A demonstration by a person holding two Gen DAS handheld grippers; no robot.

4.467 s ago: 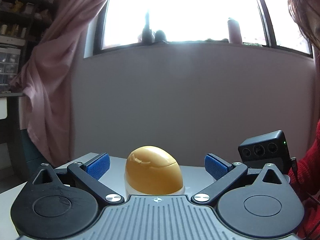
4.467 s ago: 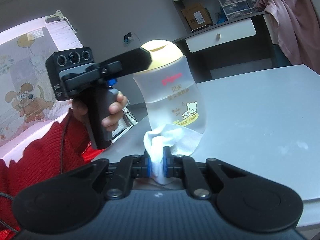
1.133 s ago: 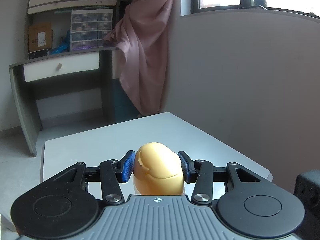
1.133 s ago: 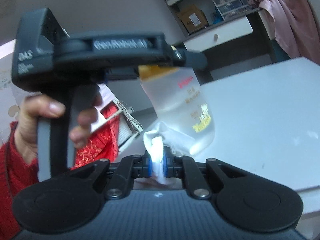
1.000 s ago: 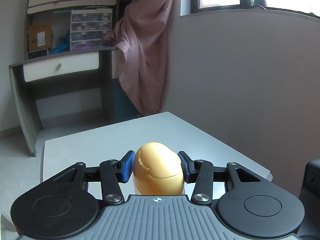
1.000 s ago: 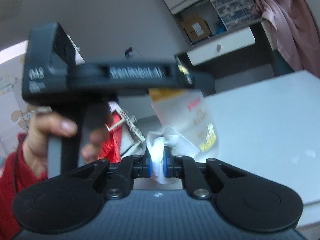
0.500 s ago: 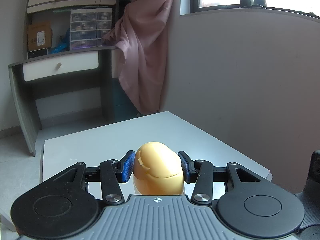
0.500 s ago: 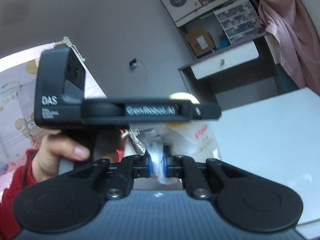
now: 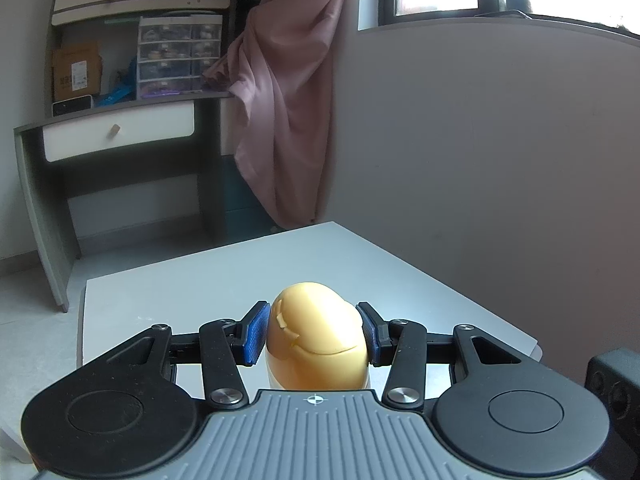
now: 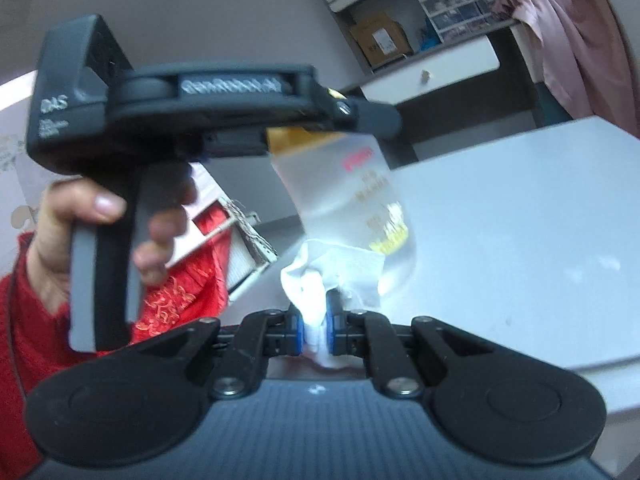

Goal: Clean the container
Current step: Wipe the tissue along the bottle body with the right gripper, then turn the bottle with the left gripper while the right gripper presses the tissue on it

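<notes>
Left wrist view: I see the left gripper clamped on the yellow cap of the bottle, one blue pad pressed to each side of the cap. The bottle stands on the white table, at its near edge. Beyond the bottle's table stands a grey desk with a white drawer, and a pink curtain hangs to the right of that desk. Compared with the frames of one second and half a second ago, this view is unchanged: same grip, same framing. The dark housing at the lower right corner shows a little more than half a second ago.

Right wrist view: I see the right gripper closed on a white wipe, the folded cloth pinched between its blue pads. The wipe's loose upper part lies against the lower wall of the clear bottle, which is blurred. The left gripper's body crosses above the bottle, held by a hand in a red sleeve to the bottle's left. Half a second ago the wipe sat high, near the cap, with most of the bottle hidden behind the left gripper; now the wipe sits low on the bottle and the printed label is exposed above it.
</notes>
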